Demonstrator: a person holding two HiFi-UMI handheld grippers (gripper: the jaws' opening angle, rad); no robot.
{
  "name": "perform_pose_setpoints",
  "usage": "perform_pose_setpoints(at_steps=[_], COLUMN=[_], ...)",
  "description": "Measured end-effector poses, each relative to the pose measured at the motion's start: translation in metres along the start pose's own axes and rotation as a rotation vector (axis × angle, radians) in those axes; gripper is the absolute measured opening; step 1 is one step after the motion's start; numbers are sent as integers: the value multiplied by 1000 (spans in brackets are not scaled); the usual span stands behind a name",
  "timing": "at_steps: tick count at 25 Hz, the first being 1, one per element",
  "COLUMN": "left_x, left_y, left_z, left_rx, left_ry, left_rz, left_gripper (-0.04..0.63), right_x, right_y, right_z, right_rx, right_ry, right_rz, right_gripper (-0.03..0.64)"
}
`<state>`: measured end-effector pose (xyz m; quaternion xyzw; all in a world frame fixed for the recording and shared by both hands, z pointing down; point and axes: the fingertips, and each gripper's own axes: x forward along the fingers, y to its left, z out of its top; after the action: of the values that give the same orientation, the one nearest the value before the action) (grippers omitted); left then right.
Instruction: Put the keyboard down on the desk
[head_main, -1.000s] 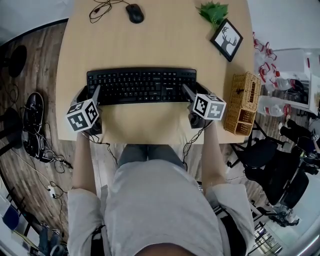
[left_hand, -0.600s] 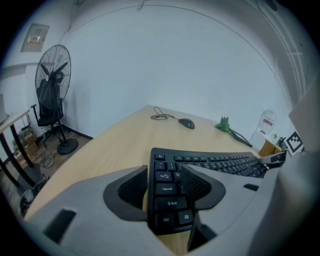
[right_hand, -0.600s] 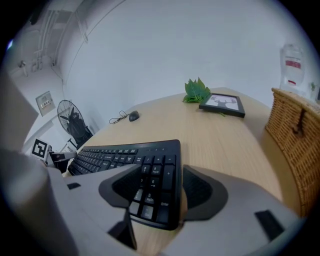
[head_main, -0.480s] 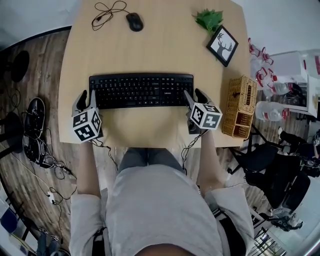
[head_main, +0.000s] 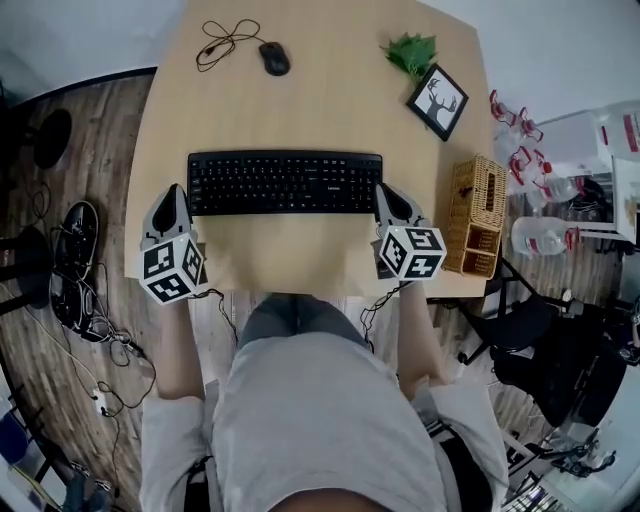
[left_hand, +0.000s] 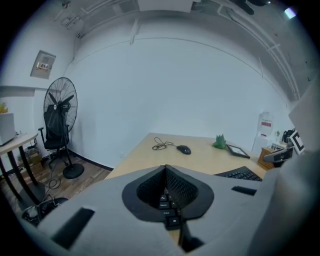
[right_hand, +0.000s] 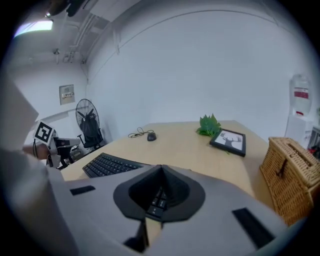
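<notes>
Head view showed the keyboard (head_main: 285, 183) lying flat on the table (head_main: 300, 100). My left gripper (head_main: 171, 192) and right gripper (head_main: 385, 192) had backed off its ends, jaws just closing on nothing. The task looked done.

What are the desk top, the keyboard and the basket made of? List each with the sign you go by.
Desk top: probably pale wood or wood-look laminate, smooth, matt; faint grain, no telling which.
Keyboard: seemingly black plastic, matt; moulded keys with pale legends.
Basket: woven wicker or rattan, tan; the weave shows plainly in the right gripper view.
</notes>
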<state>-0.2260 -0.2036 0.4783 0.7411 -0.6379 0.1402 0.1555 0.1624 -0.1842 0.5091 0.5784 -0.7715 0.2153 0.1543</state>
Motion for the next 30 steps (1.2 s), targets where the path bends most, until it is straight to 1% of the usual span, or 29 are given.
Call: perform_pose_setpoints(at_steps=[5,10,17,23,30], left_x=[-30,-62,-106,-137,-168], left_y=[-13,-29,-48,-64,-77], left_z=[23,47,72,90,111], left_rx=[2,26,13,24,39], left_ry=[-77,-160,-260,-327,-397], left_rz=[-19,-30,-42,-48,-50], left_gripper=[9,9,9,9,9], right_x=[-24,-52,-95,-129,-166], right_y=[18,30,44,50,56], right_z=[23,41,67,85,103], right_rx=[-31,-63,-75,-106,-105], right_ry=[-71,-130,-234,-305,-392], right_rz=[32,49,90,87,87], right_gripper=[12,12,14,14,14])
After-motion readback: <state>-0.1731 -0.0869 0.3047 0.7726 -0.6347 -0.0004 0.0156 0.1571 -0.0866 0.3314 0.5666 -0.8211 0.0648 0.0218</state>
